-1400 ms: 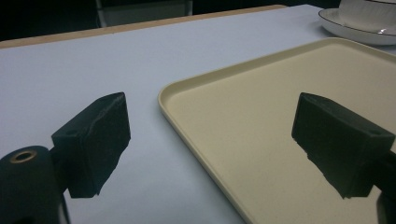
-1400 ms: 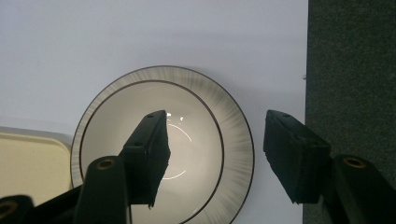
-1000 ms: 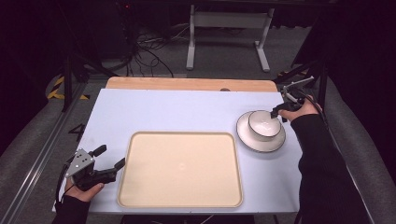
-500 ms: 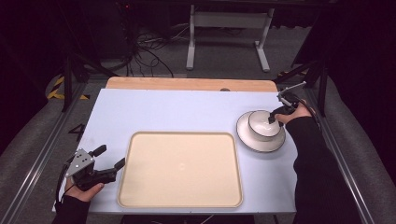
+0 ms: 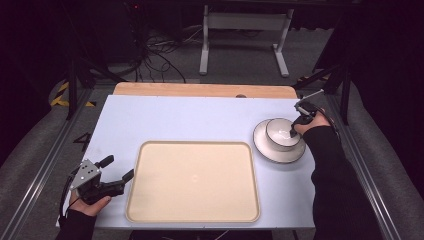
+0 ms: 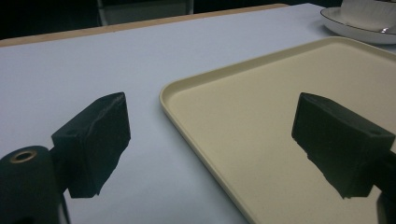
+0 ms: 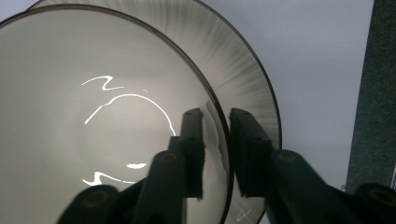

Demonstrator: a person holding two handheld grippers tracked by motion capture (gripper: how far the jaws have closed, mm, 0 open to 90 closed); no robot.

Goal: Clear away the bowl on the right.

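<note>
- Our right gripper [image 5: 293,131] has just been closing its jaws on the rim of the bowl [image 5: 279,133] — one jaw inside the wall, one outside.
- The bowl sits on a plate [image 5: 272,152] at the table's [image 5: 165,120] right side, just beside the tray [image 5: 192,181].
- Our left gripper [image 5: 119,175] hangs wide apart, nothing between its jaws, at the tray's left edge.

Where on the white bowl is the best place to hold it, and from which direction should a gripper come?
Grip the bowl by its thin rim, from above on the right side, one jaw inside and one outside. It stands upright on the saucer, wall too wide to span. The right gripper has just closed there.
</note>
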